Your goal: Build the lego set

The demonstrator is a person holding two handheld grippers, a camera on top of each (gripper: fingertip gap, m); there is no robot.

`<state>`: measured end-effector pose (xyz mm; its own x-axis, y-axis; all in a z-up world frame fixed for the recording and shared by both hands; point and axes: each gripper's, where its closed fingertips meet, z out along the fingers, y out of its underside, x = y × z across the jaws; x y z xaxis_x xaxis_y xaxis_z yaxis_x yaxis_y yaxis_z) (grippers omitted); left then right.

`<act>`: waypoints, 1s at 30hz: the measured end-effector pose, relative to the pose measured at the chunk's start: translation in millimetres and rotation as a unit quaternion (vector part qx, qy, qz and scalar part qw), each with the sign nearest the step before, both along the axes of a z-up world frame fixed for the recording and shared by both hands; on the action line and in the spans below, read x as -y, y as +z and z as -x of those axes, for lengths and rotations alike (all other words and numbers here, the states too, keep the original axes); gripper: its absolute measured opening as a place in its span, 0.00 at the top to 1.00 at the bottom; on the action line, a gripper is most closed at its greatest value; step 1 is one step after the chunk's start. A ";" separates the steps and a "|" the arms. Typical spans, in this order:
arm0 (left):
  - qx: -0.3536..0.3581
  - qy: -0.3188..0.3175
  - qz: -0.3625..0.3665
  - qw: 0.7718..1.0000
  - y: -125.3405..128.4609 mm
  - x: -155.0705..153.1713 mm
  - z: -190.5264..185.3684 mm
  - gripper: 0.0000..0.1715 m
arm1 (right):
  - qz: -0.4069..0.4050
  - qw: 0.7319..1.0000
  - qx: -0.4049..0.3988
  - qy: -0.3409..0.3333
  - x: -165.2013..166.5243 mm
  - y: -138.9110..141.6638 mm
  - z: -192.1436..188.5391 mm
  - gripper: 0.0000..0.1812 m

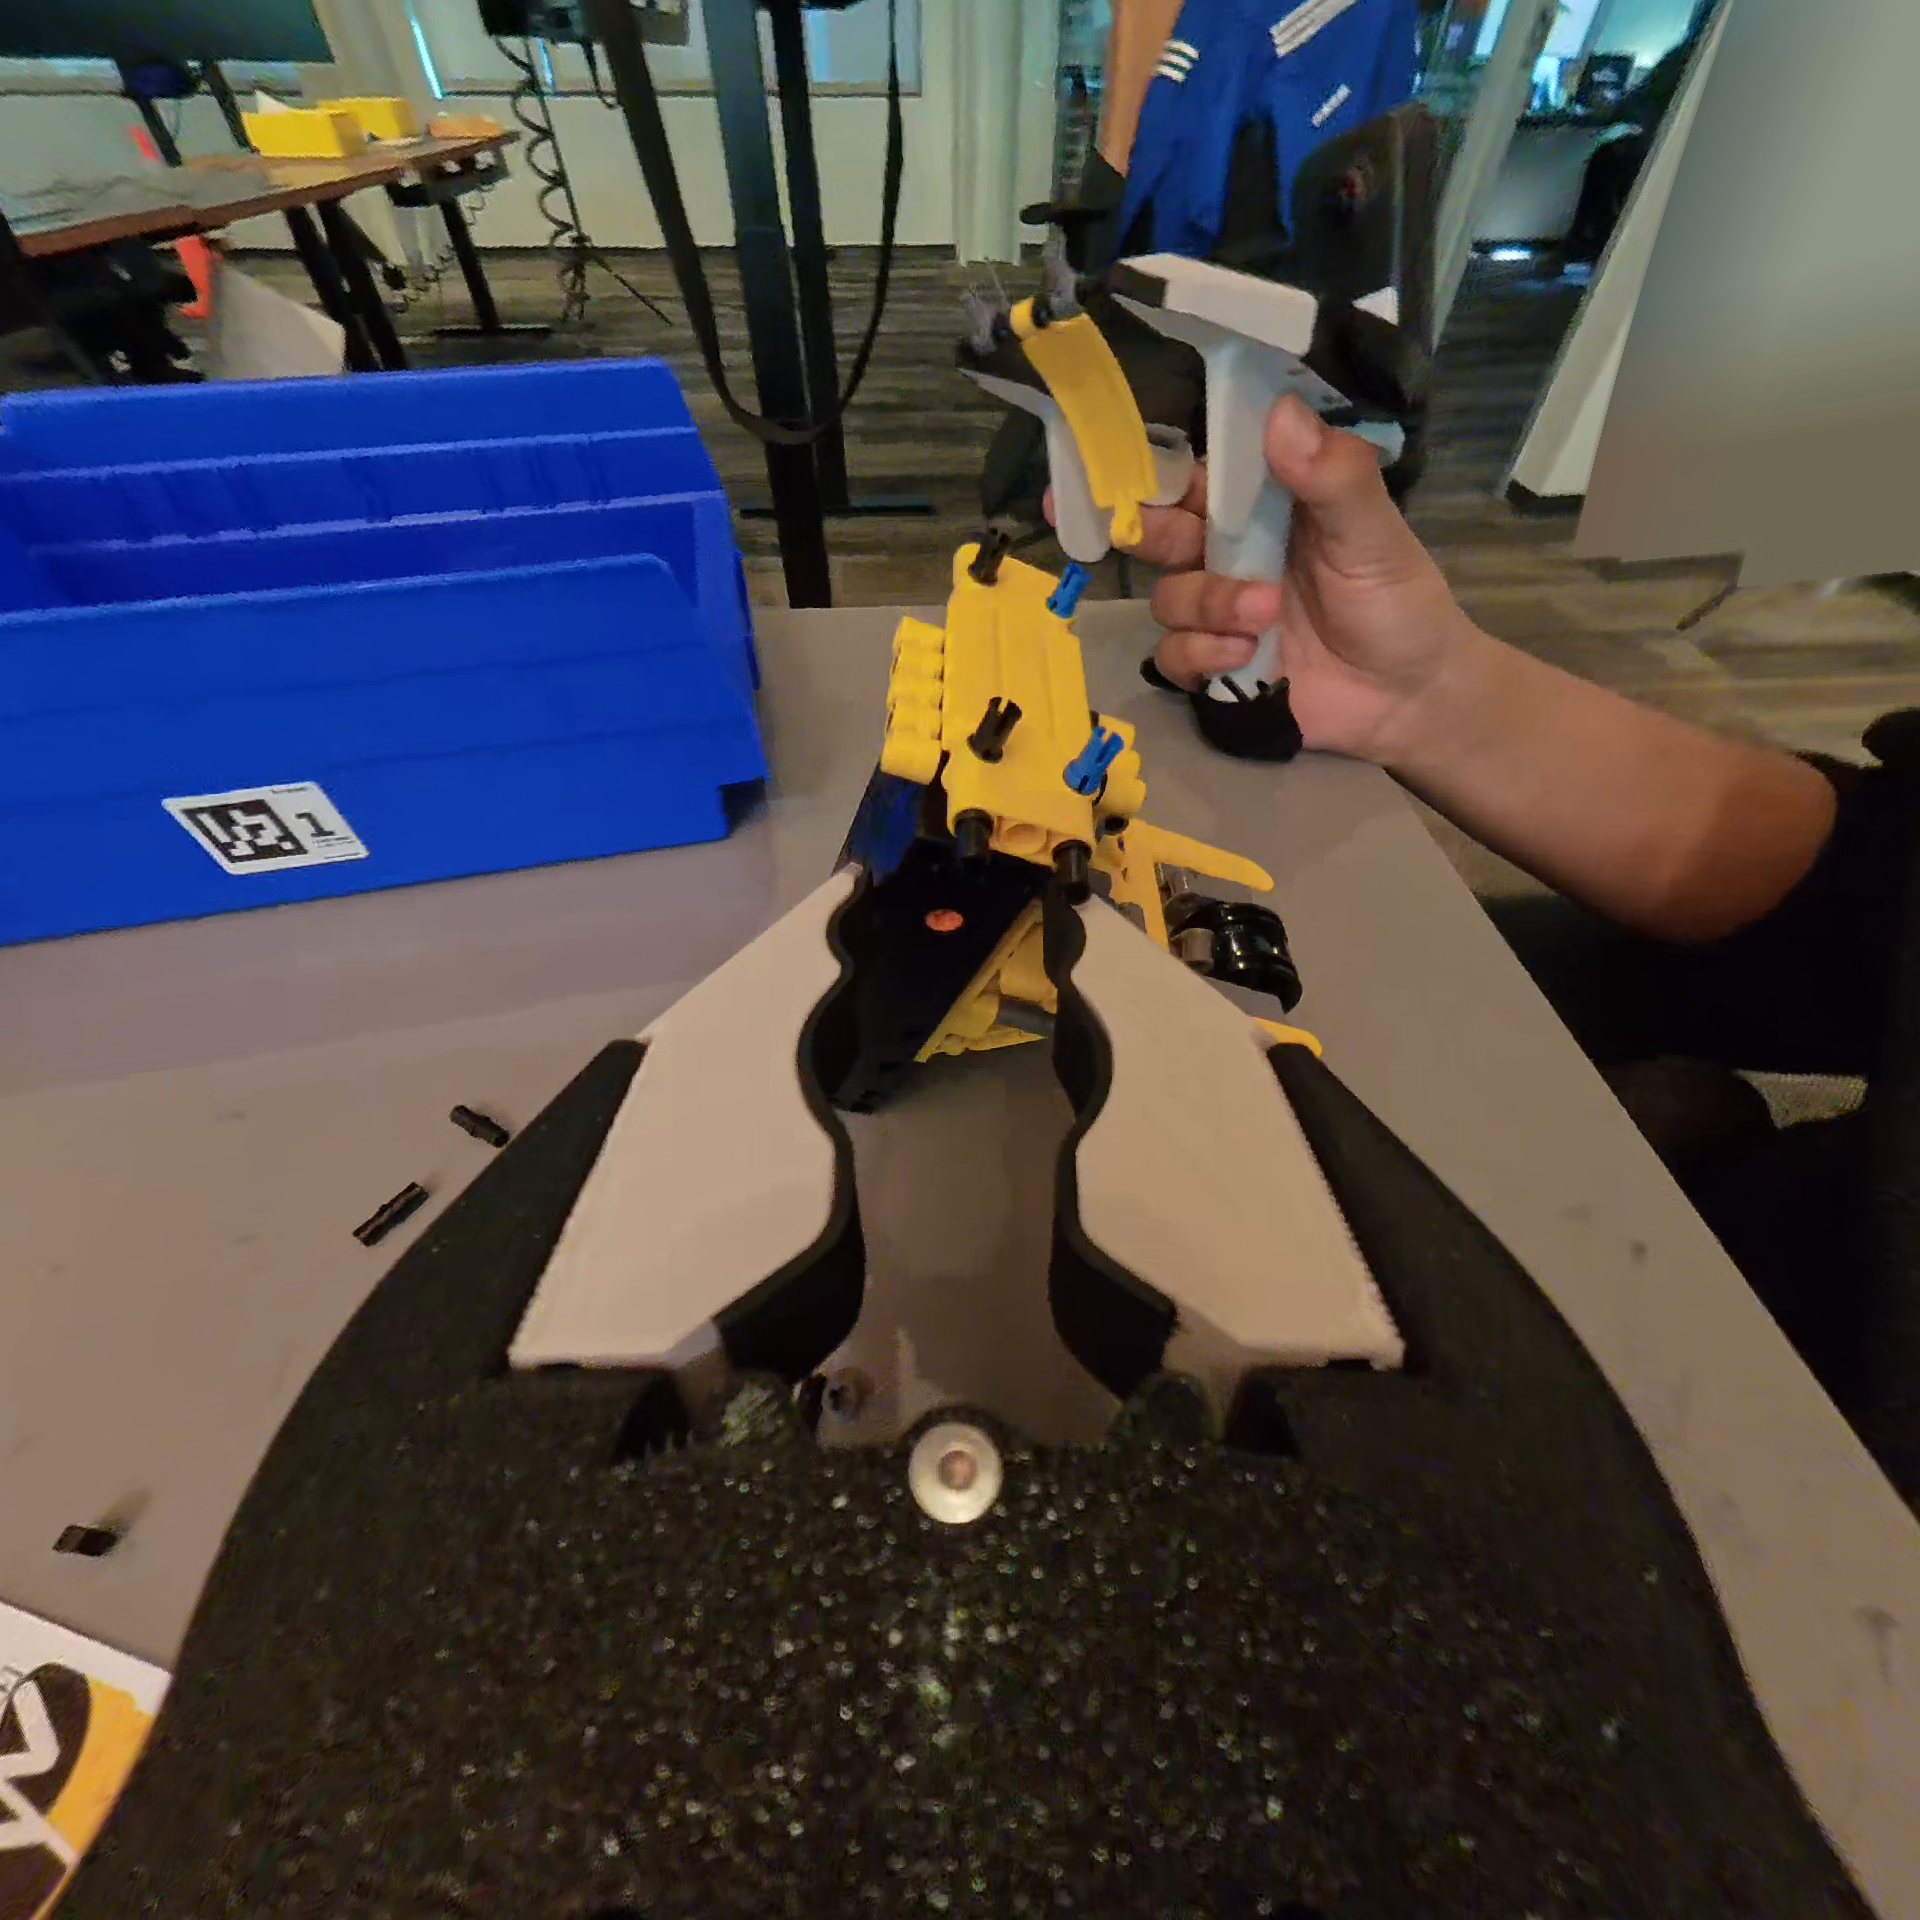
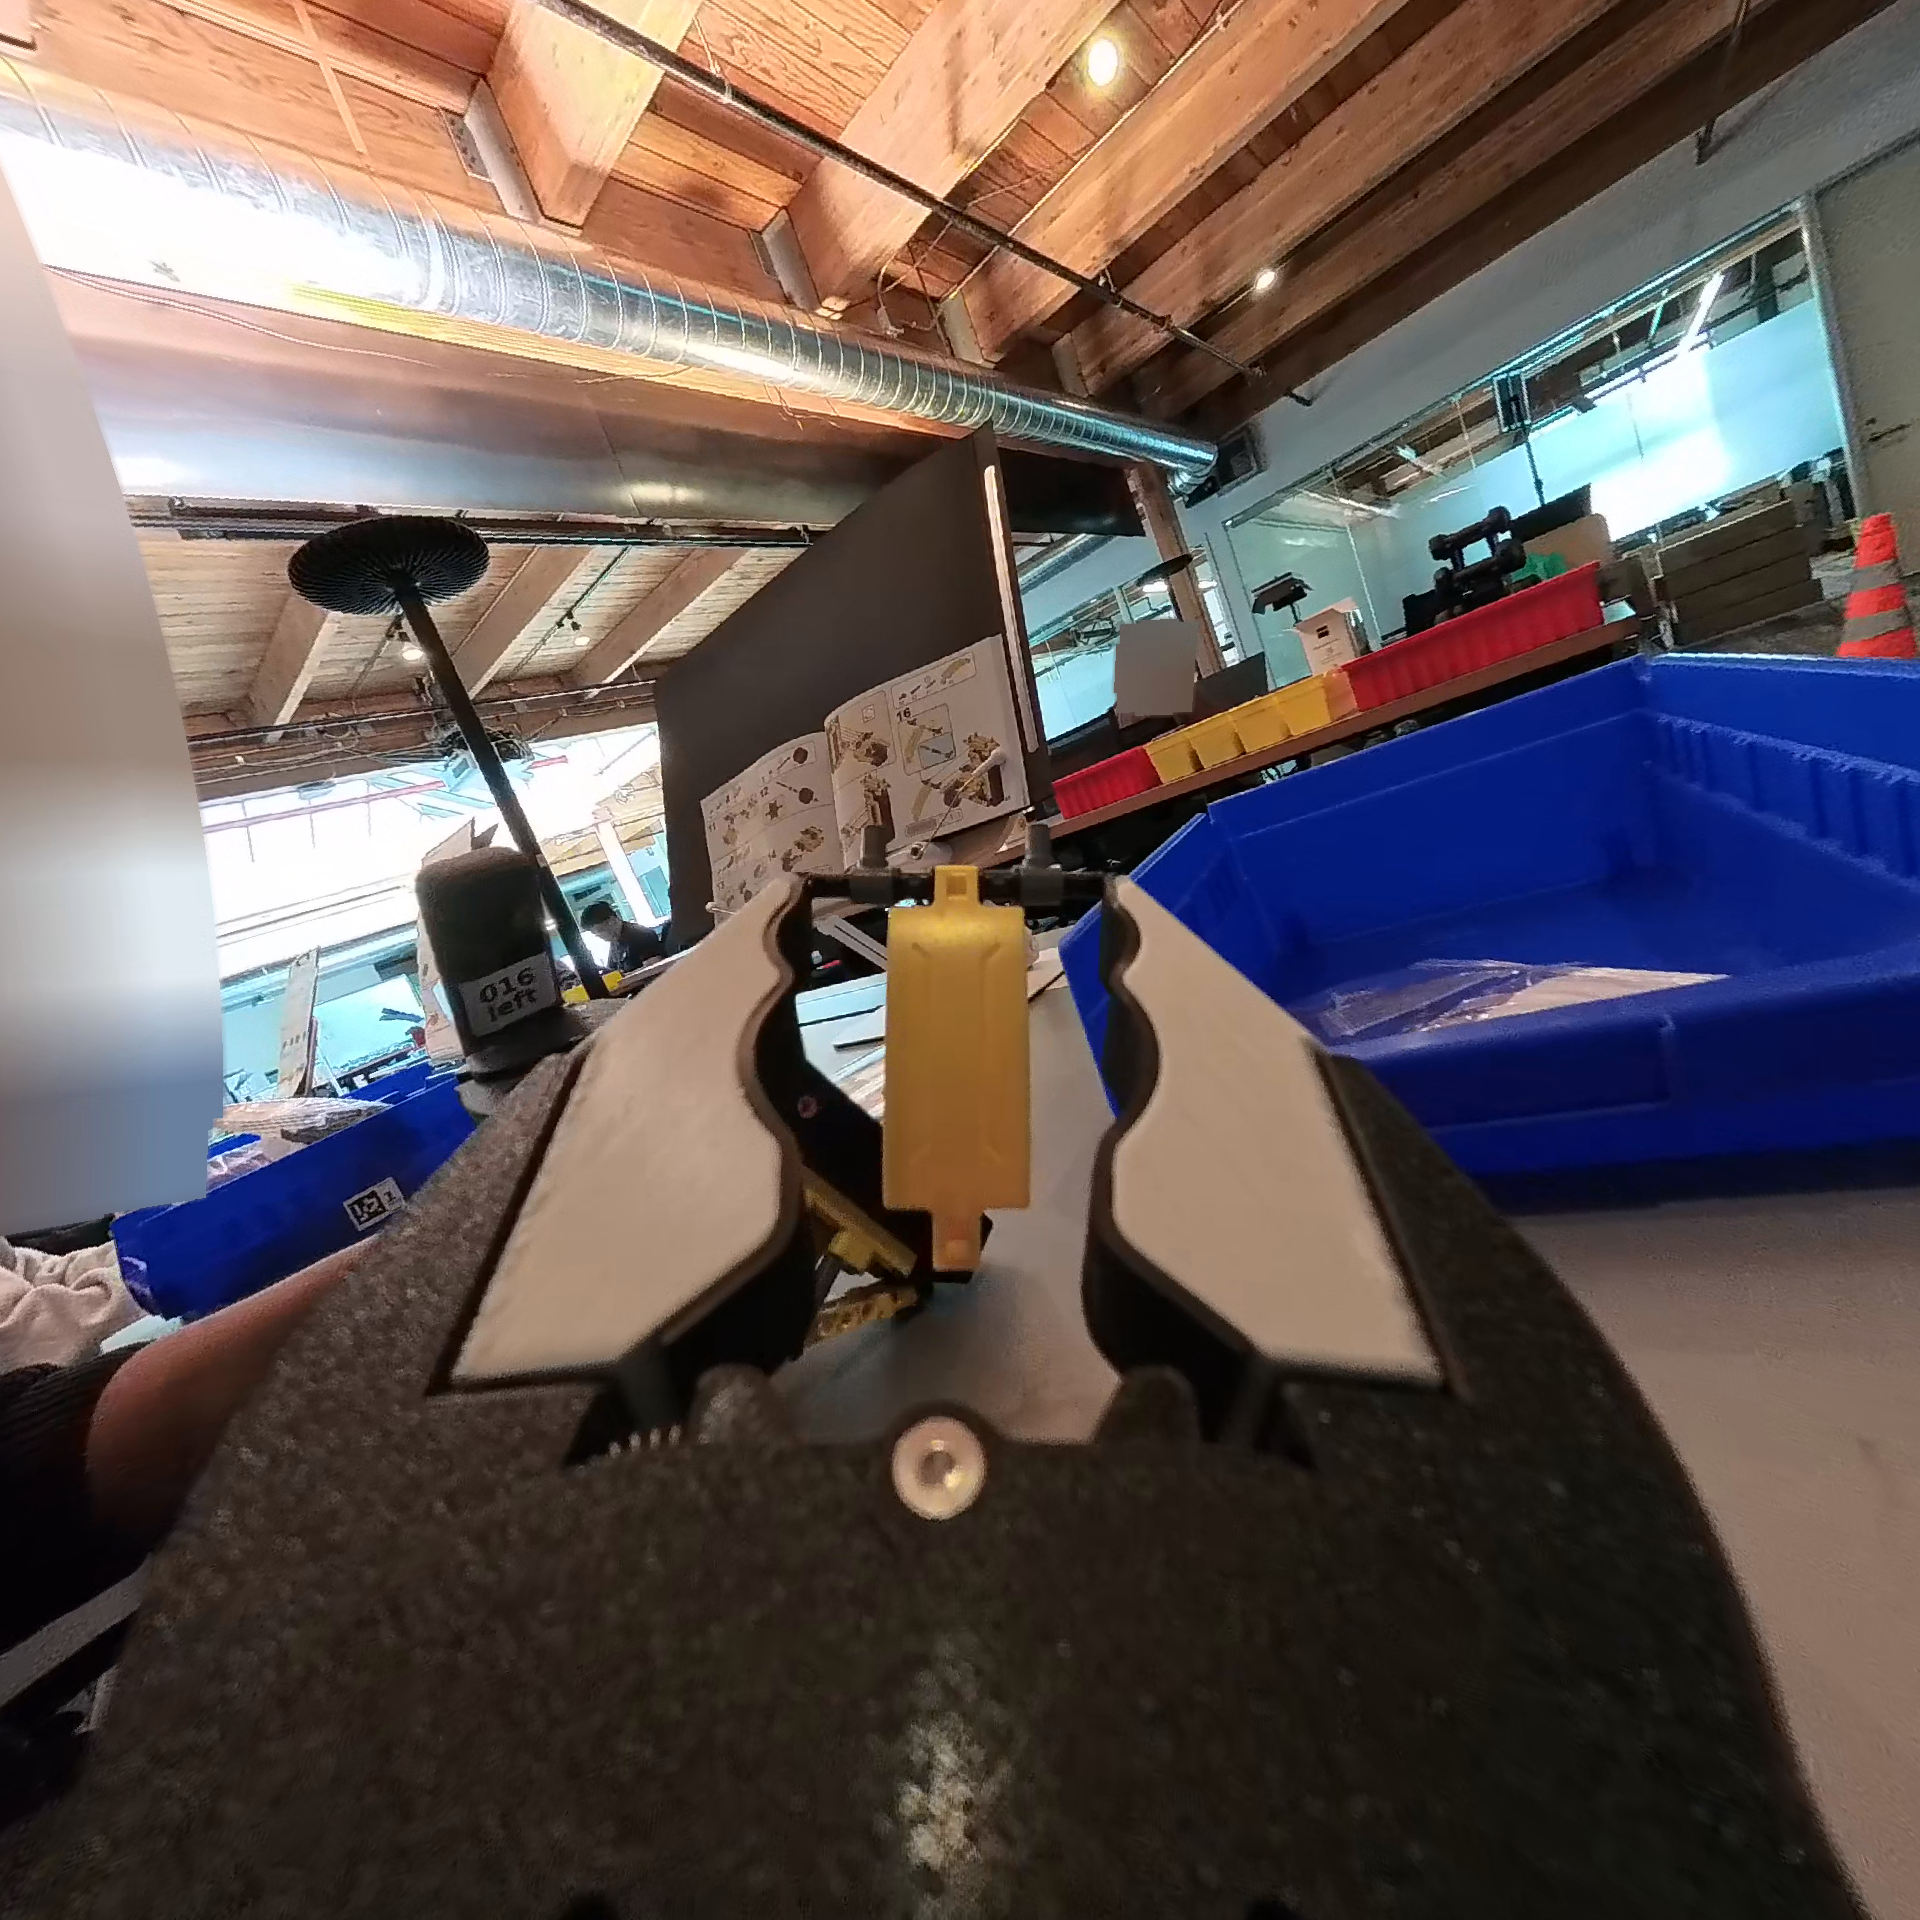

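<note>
Left wrist view: left gripper clamps toy model upright on table, steadying pins. Above model, right gripper pinches yellow panel by pins.

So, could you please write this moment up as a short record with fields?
left tool: shut on the yellow and black brick model, which is tilted up off the grey table
right tool: shut on a black pin bar carrying a curved yellow panel
panel vs model: apart, panel above the model
loose parts: black pins left of the left tool
behind: blue bin
</note>
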<state>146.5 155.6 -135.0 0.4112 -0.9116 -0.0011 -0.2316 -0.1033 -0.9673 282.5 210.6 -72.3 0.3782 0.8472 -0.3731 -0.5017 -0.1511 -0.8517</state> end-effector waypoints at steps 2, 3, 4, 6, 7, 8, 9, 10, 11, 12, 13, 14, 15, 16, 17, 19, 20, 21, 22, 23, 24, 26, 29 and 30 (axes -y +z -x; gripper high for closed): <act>-0.011 -0.005 -0.008 1.000 -1.6 2.3 -0.9 0.81 | 0.000 1.000 -0.001 0.000 0.1 0.2 -0.2 0.70; -0.016 -0.008 -0.010 1.000 -2.5 3.8 -1.5 0.81 | 0.000 1.000 -0.002 0.001 0.2 0.2 -0.2 0.70; -0.018 -0.013 -0.008 1.000 -3.4 5.3 -2.4 0.80 | 0.001 1.000 -0.002 0.002 0.4 0.2 -0.1 0.70; -0.016 -0.018 0.005 1.000 -5.2 7.0 -4.1 0.79 | 0.000 1.000 -0.002 0.002 0.6 0.3 0.0 0.70; -0.014 -0.017 0.009 1.000 -5.2 6.4 -4.4 0.79 | 0.000 1.000 -0.001 0.002 0.7 0.2 0.3 0.70; -0.014 -0.017 0.011 1.000 -5.5 6.4 -4.1 0.79 | 0.000 1.000 0.000 0.002 0.8 0.2 0.5 0.70; -0.016 -0.017 0.011 1.000 -6.1 6.3 -3.4 0.78 | 0.000 1.000 0.000 0.002 0.8 0.1 0.8 0.70; -0.019 -0.016 0.011 1.000 -7.0 5.8 -2.4 0.78 | 0.000 1.000 0.001 0.002 0.8 0.1 0.9 0.70; -0.021 -0.015 0.011 1.000 -7.2 5.6 -1.7 0.78 | 0.000 1.000 0.001 0.002 0.8 0.0 1.0 0.70; -0.021 -0.015 0.011 1.000 -7.2 5.5 -0.9 0.78 | 0.000 1.000 0.001 0.002 0.9 0.1 1.0 0.70; -0.022 -0.014 0.011 1.000 -7.3 5.3 -0.2 0.78 | 0.000 1.000 0.001 0.002 0.9 0.1 0.9 0.70; -0.023 -0.013 0.011 1.000 -7.2 5.1 0.4 0.77 | 0.000 1.000 0.001 0.002 1.0 0.2 0.9 0.70; -0.023 -0.012 0.010 1.000 -7.1 4.7 1.1 0.77 | 0.000 1.000 0.000 0.002 1.0 0.3 0.9 0.70; -0.024 -0.010 0.008 1.000 -6.6 4.2 1.7 0.77 | 0.000 1.000 0.000 0.003 1.1 0.2 1.1 0.70; -0.024 -0.007 0.004 1.000 -5.9 3.3 2.3 0.77 | 0.001 1.000 0.000 0.003 1.2 0.2 1.1 0.70; -0.023 0.002 -0.003 1.000 -4.0 0.7 4.1 0.77 | 0.001 1.000 0.000 0.003 1.2 0.3 1.1 0.70; -0.022 0.005 -0.006 1.000 -3.3 -0.1 5.0 0.78 | 0.000 1.000 -0.001 0.003 1.2 0.4 0.9 0.70; -0.022 0.007 -0.007 1.000 -2.7 -0.9 6.1 0.78 | 0.000 1.000 -0.001 0.003 1.2 0.4 0.8 0.70; -0.021 0.011 -0.006 1.000 -2.2 -2.2 7.4 0.78 | 0.000 1.000 -0.002 0.003 1.2 0.5 0.6 0.70; -0.018 0.015 -0.004 1.000 -1.8 -3.5 8.6 0.78 | 0.000 1.000 -0.002 0.003 1.2 0.5 0.6 0.70; -0.017 0.018 -0.002 1.000 -1.8 -4.8 9.9 0.79 | 0.000 1.000 -0.002 0.003 1.2 0.6 0.6 0.70; -0.014 0.029 0.001 0.999 -1.9 -8.4 13.1 0.79 | 0.000 1.000 -0.002 0.003 1.2 0.6 0.6 0.70; -0.013 0.038 0.005 0.999 -2.1 -11.5 15.2 0.79 | 0.001 1.000 -0.002 0.003 1.2 0.6 0.4 0.70; -0.013 0.042 0.005 0.999 -2.2 -12.6 15.9 0.79 | 0.001 1.000 -0.003 0.003 1.2 0.7 0.4 0.70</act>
<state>130.6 168.2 -137.3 0.4863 -0.8738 -0.0041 -0.2476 -0.1333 -0.9596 282.1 209.4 -71.7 0.3709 0.8491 -0.3760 -0.5051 -0.1553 -0.8490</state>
